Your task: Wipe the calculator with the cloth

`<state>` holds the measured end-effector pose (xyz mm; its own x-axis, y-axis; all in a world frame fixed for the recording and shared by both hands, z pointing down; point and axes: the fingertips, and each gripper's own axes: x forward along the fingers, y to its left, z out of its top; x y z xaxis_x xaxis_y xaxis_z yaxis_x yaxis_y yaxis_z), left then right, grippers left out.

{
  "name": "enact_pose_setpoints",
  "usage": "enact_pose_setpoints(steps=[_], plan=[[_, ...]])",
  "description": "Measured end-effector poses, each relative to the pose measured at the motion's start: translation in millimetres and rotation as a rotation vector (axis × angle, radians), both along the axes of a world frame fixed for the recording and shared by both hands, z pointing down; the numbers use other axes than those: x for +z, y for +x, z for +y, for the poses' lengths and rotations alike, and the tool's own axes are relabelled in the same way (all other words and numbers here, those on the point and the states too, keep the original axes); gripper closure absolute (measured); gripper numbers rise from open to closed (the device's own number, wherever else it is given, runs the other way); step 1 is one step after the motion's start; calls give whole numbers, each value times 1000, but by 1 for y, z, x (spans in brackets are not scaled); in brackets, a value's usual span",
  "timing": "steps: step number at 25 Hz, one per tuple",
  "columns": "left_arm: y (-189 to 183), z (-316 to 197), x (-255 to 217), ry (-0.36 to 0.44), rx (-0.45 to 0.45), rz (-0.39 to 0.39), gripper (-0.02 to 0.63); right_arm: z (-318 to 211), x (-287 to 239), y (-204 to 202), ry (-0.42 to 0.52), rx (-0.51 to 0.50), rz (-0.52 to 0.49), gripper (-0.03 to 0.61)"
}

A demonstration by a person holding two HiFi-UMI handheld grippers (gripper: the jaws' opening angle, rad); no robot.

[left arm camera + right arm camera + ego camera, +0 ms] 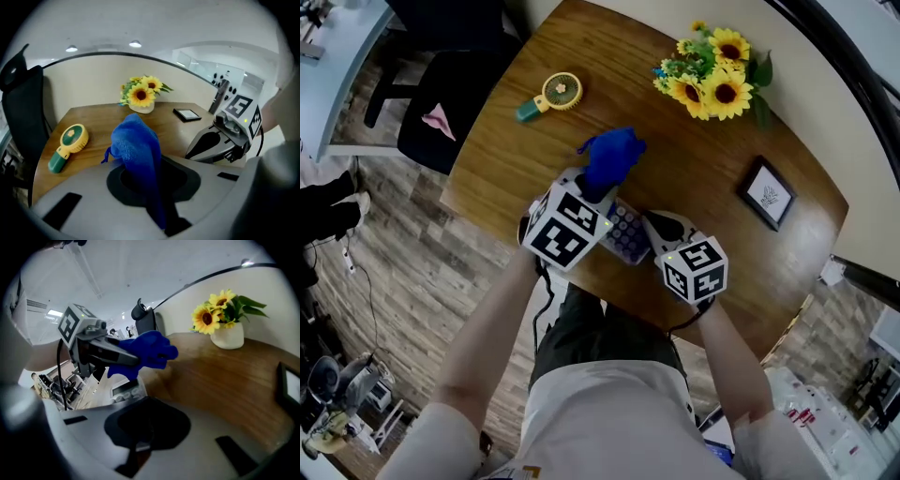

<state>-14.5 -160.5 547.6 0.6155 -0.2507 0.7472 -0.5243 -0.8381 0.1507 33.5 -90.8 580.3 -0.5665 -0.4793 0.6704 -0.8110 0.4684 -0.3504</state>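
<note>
A wooden tabletop (694, 178) fills the head view; the framed print (767, 192) is too small to read. The calculator (626, 234) lies between the left gripper (600, 190) and the right gripper (661, 225). In the left gripper view, the fingers are clamped on the blue cloth (138, 150). In the right gripper view, the fingers sit together with nothing between them, the calculator just to their left, beneath the cloth.

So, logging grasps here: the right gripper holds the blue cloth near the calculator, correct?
Not quite: the left gripper holds the blue cloth near the calculator. The left gripper view shows the cloth pinched between its jaws.
</note>
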Motion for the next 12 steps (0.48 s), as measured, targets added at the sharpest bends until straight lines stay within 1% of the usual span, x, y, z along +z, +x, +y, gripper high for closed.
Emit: enact_pose_setpoints(steps=[2,4,5,7,10,12], plan=[[16,6,11,9,96,-34,554,0,0,1,3,13,-10,575],[25,13,21,21,155,-69,552,0,0,2,4,25,-19,575],[26,15,27,29,170,-86,553,-1,0,2,4,29,-21,574],[23,16,35,53,169,-115,554,-1,1,2,7,28,-16,575],[11,3,38,93,104,-140,554,0,1,1,14,8,10,575],[-2,-9,39,109,64,-183,557,-1,1,1,14,-5,26,575]])
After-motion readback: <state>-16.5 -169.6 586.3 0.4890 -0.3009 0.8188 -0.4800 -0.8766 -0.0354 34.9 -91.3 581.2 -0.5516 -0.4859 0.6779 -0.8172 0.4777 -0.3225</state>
